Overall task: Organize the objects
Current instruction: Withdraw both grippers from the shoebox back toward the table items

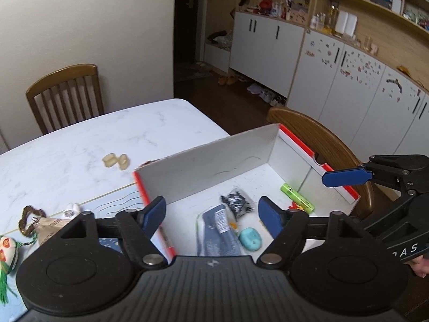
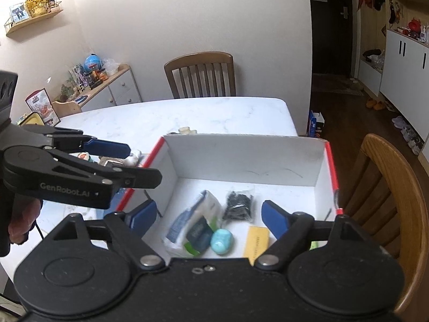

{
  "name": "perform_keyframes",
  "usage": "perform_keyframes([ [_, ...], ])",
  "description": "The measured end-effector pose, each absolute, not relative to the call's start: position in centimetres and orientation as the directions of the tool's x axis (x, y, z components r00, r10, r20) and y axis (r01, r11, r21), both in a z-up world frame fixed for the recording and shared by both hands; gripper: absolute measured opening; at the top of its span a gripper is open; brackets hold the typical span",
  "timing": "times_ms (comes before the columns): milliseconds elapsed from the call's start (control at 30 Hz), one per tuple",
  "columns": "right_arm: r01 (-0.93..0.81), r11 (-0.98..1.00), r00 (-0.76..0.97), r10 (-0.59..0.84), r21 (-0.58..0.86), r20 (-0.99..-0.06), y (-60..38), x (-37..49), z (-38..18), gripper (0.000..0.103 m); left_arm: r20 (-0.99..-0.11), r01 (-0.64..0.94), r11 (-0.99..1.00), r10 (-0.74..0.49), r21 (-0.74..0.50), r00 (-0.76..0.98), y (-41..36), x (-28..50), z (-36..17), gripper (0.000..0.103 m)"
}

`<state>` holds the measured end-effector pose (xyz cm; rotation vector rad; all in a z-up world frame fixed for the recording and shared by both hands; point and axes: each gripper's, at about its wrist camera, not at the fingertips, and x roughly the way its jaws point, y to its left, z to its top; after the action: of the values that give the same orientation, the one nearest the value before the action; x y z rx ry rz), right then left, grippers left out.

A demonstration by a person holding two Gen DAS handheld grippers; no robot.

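Note:
A white box with red edges (image 1: 203, 166) (image 2: 241, 158) stands on the marble table. Inside lie a blue-grey packet (image 1: 218, 232) (image 2: 187, 220), a black bag of small parts (image 1: 237, 201) (image 2: 238, 202), a teal case (image 1: 250, 238) (image 2: 221, 241), a green battery (image 1: 297, 197) and a yellow card (image 2: 257, 242). My left gripper (image 1: 211, 216) is open and empty above the box's near left part. My right gripper (image 2: 207, 217) is open and empty above the box. Each gripper also shows from the side in the other view, the right one (image 1: 346, 177), the left one (image 2: 107, 147).
Two small cream rings (image 1: 116, 161) (image 2: 187, 130) lie on the table beyond the box. A bead bracelet (image 1: 28, 220), a wooden piece (image 1: 49, 228) and an embroidered pouch (image 1: 6, 252) lie left of the box. Wooden chairs (image 1: 65, 91) (image 2: 386, 187) stand at the far and right sides.

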<state>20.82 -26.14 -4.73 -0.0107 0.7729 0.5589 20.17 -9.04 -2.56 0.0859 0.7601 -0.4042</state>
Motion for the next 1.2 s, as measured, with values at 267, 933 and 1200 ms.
perform_keyframes([
  [267, -0.474, 0.859, 0.600, 0.476, 0.194, -0.643, -22.9, 20.0, -3.8, 0.097, -0.662, 0.342, 0.936, -0.305, -0.078, 0.685, -4.4, 19.1, -2.1, 0.084],
  [933, -0.511, 0.839, 0.565, 0.491, 0.185, -0.663, -11.5, 18.2, -3.0, 0.097, -0.633, 0.205, 0.970, -0.240, -0.129, 0.736, 8.8, 17.1, -2.6, 0.103],
  [1200, -0.520, 0.837, 0.555, 0.482, 0.170, -0.678, -7.3, 17.7, -3.6, 0.094, -0.629, 0.172, 0.981, -0.192, -0.093, 0.753, 13.2, 17.0, -3.3, 0.103],
])
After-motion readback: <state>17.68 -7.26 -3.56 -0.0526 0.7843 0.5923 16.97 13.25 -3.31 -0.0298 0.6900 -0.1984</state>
